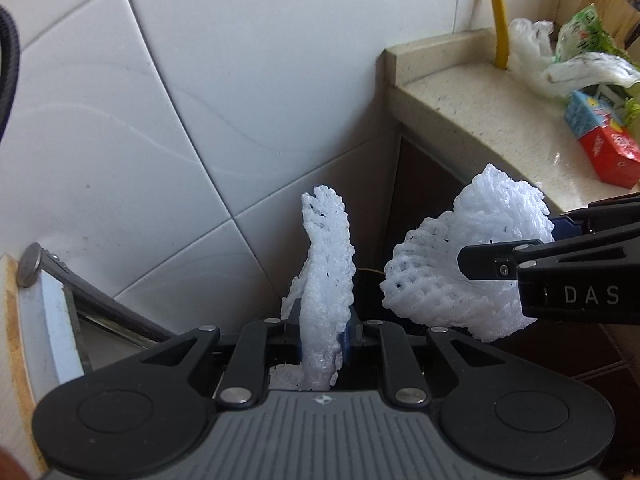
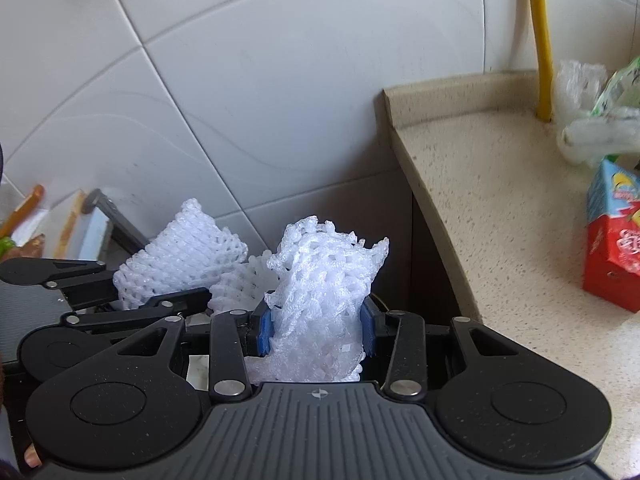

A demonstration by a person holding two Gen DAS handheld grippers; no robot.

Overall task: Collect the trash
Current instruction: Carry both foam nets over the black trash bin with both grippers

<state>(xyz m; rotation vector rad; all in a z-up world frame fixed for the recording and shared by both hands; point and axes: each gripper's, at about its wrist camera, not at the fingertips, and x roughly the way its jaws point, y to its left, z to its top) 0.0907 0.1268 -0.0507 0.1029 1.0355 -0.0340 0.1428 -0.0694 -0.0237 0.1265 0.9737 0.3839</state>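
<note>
Against the corner: white tiled wall [image 1: 200, 80], grey grout lines, faint wavy veining; daylight glare, some scuffs low down. Right of it, speckled beige tabletop [image 2: 500, 200] with raised back lip, ending at a dark cabinet side. Further trash still lying at far end: clear plastic bags [image 1: 532, 48], green wrapper [image 1: 584, 36], red-and-blue carton [image 2: 612, 252], yellow pipe [image 2: 540, 40] rising behind. Off the tabletop edge, over the dark gap beside the cabinet, both foam nets carried clear of the surface, probably heading down to a bin, none in view. Right gripper [image 2: 318, 328]: jaws clamped on bulky foam fruit net [image 2: 324, 280], mesh bulging between blue pads. Left gripper [image 1: 320, 332]: jaws nearly together, pinching flattened foam net [image 1: 328, 260], standing upright. Nets close, not touching.
</note>
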